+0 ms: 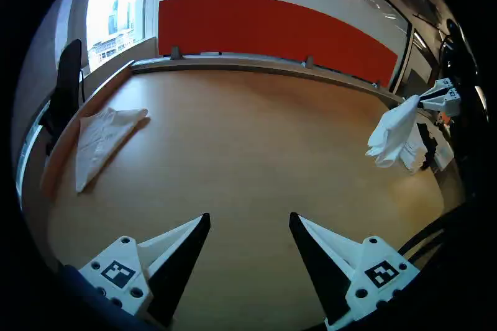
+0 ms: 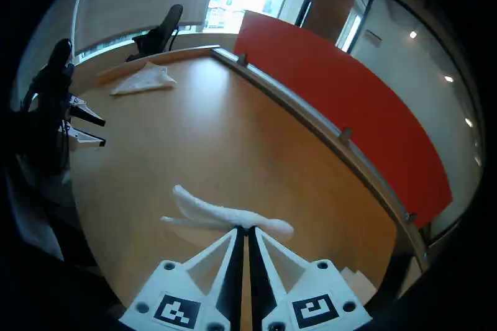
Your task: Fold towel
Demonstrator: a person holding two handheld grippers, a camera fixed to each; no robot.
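My right gripper (image 2: 244, 230) is shut on a bunched white towel (image 2: 211, 210), whose ends stick out to the left and right of the fingertips above the wooden table (image 2: 186, 138). In the left gripper view that towel (image 1: 392, 135) hangs in loose folds from the right gripper (image 1: 426, 102) at the table's right edge. My left gripper (image 1: 249, 215) stands open over bare wood with nothing between its fingers. It appears at the far left as the left gripper (image 2: 102, 133) with a person's dark sleeve behind it. A second white towel (image 1: 102, 138), folded, lies at the far left corner.
A red divider panel (image 1: 273, 33) runs along the table's far edge. A black office chair (image 1: 65, 89) stands by the window beyond the left edge. A pale stack (image 1: 428, 151) sits at the right edge under the hanging towel.
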